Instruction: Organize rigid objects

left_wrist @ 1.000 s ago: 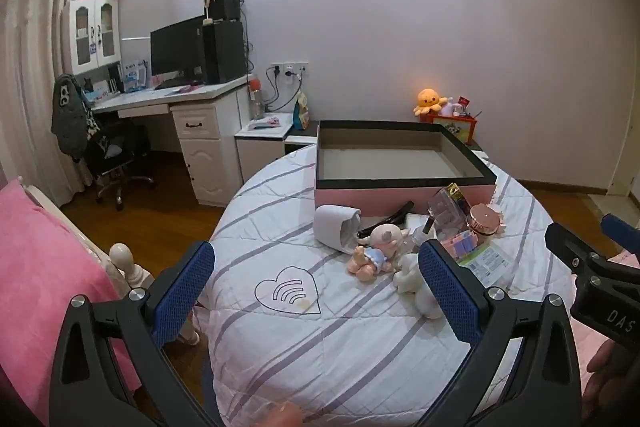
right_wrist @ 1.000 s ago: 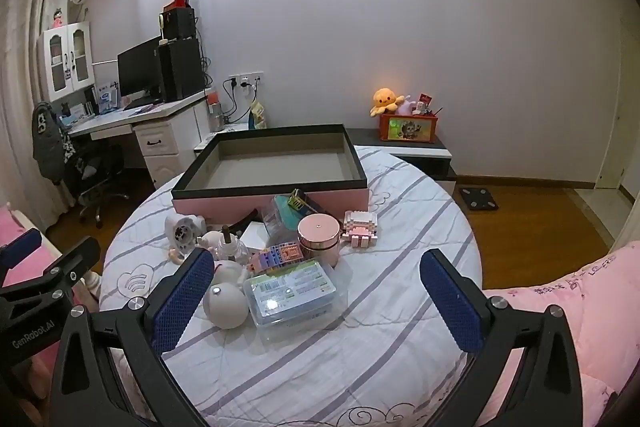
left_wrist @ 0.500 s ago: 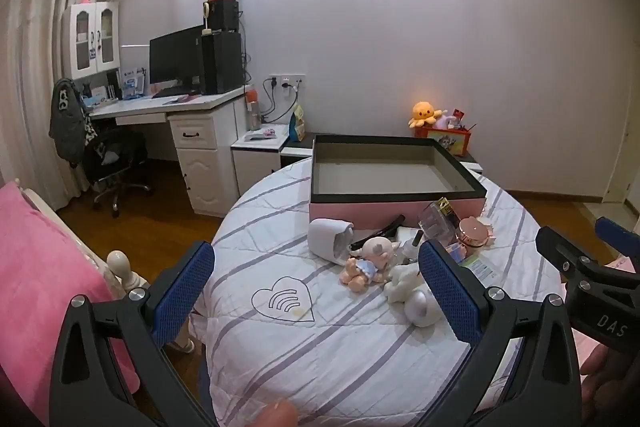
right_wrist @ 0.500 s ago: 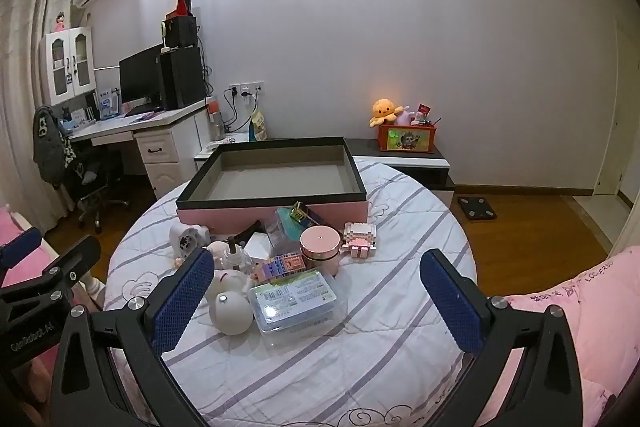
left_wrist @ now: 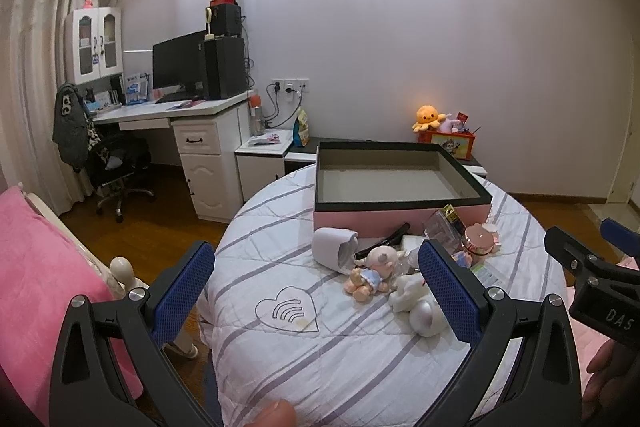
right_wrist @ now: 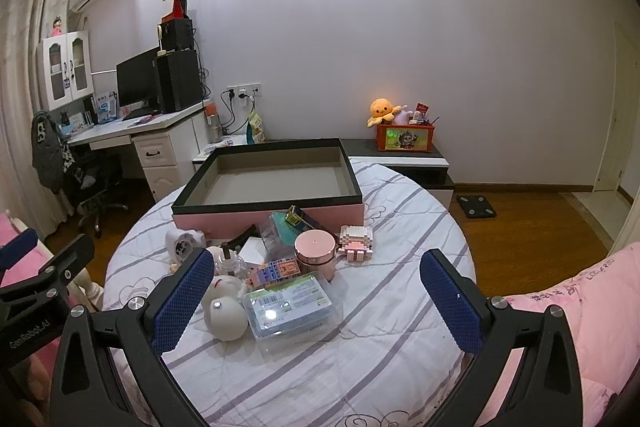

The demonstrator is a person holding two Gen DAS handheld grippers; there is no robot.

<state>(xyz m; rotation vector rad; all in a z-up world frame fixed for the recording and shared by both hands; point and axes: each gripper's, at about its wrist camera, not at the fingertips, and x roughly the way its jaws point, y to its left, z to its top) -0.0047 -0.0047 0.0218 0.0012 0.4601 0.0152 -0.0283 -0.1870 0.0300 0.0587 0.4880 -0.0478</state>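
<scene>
An empty pink box with a black rim [left_wrist: 400,217] [right_wrist: 224,217] stands at the back of a round striped table [left_wrist: 304,359] [right_wrist: 380,347]. In front of it lies a pile: a white cylinder [left_wrist: 334,251], a small doll [left_wrist: 370,273], a white round toy [right_wrist: 224,313], a clear plastic case [right_wrist: 290,303], a pink round jar [right_wrist: 315,254], a pink block figure [right_wrist: 356,238]. My left gripper [left_wrist: 316,301] is open and empty, held back above the table's near left. My right gripper [right_wrist: 314,301] is open and empty above the near edge.
A white desk with a monitor [left_wrist: 180,67] and an office chair [left_wrist: 116,163] stand at the left. A low cabinet holds an orange plush and a red box [right_wrist: 404,139]. Pink bedding [left_wrist: 36,267] [right_wrist: 568,311] lies on both sides. Wooden floor surrounds the table.
Both grippers have pulled back and risen a little from the table, so the pile and box look smaller. Both stay open and empty. Nothing on the table moved.
</scene>
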